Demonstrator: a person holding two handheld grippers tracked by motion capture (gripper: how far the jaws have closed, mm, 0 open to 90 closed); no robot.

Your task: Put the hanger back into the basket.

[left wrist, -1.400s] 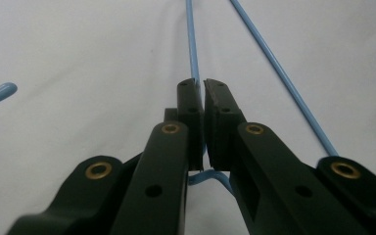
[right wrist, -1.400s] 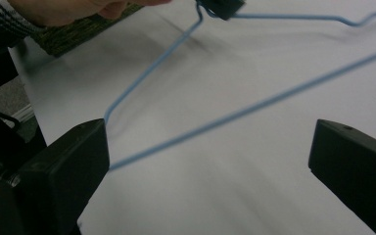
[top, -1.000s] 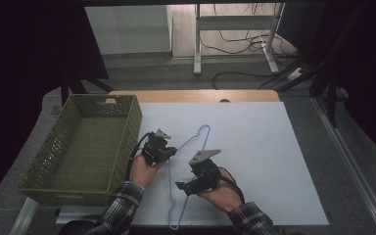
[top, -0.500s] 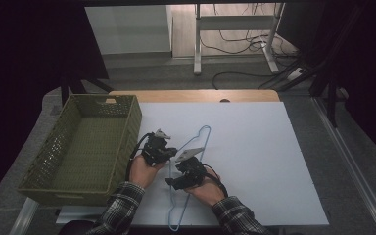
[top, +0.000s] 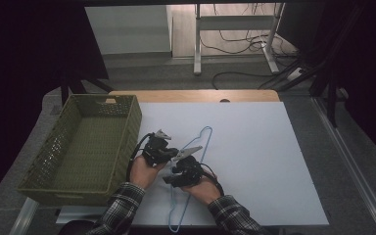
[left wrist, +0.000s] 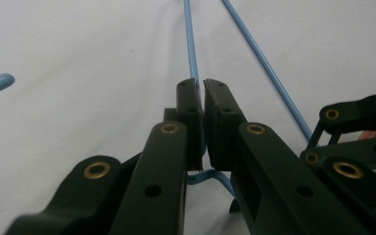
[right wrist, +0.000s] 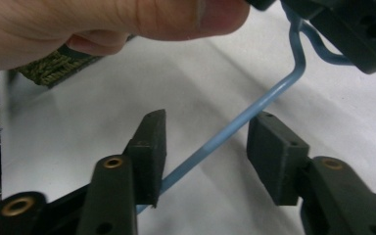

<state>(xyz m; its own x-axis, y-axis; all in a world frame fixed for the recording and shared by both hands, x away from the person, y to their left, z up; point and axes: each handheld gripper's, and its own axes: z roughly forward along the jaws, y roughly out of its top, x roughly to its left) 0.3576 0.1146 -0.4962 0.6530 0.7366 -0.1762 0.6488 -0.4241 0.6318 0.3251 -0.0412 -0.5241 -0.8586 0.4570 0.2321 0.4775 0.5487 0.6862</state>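
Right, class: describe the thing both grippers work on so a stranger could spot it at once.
Start at the white table, right of the green basket. Beside it, near the front edge, lies a thin light-blue wire hanger, the sole blue thing there, clamped by the left gripper.

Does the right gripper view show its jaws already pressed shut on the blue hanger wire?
No: the blue hanger wire runs between the jaws with a clear gap beside it.

Light blue wire, olive basket, white tabletop

The wire hanger (top: 196, 161) is seen in light blue against the white tabletop (top: 254, 147); the woven basket (top: 85, 147) is coloured olive green. Both tongs, left (left wrist: 199, 105) and right (right wrist: 206, 134), are shown in black with brass-coloured rivets, and the sleeves (top: 122, 208) are patterned in a dark plaid.
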